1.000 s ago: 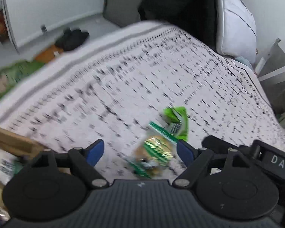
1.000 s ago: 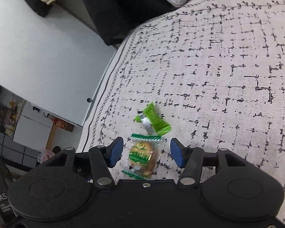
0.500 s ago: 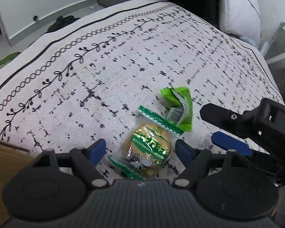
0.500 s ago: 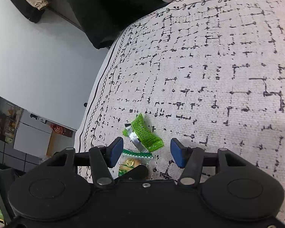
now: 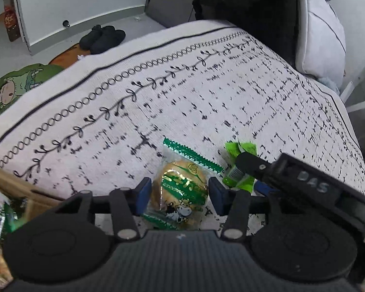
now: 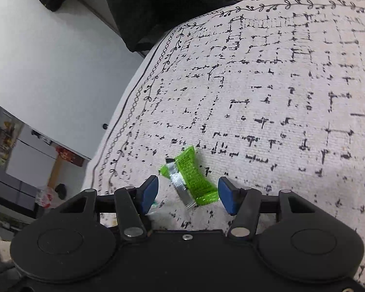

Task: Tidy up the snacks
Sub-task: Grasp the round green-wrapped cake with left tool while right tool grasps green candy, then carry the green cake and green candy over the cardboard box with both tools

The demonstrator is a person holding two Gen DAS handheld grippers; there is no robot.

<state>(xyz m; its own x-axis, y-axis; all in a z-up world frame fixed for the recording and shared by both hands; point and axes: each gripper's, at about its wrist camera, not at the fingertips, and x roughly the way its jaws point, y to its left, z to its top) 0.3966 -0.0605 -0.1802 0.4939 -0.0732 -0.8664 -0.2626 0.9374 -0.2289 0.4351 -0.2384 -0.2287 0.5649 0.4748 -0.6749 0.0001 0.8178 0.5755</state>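
A round pastry in a clear wrapper with green ends (image 5: 180,189) lies on the patterned white cloth (image 5: 206,102). My left gripper (image 5: 179,194) has its blue pads on both sides of the pastry, closed against the wrapper. A crumpled bright green snack packet (image 6: 189,177) lies just right of the pastry; it also shows in the left wrist view (image 5: 241,168), partly hidden by the right gripper's body (image 5: 304,185). My right gripper (image 6: 187,192) is open, its pads straddling the green packet without touching it.
A cardboard box (image 5: 14,185) holding packaged snacks sits at the cloth's near left edge. Black slippers (image 5: 102,37) and a green cartoon mat (image 5: 14,85) lie on the floor beyond. A white pillow (image 5: 321,29) and dark bedding are at the far right.
My left gripper moved forward and closed its pads onto the pastry. My right gripper moved in over the green packet, which now lies between its open pads.
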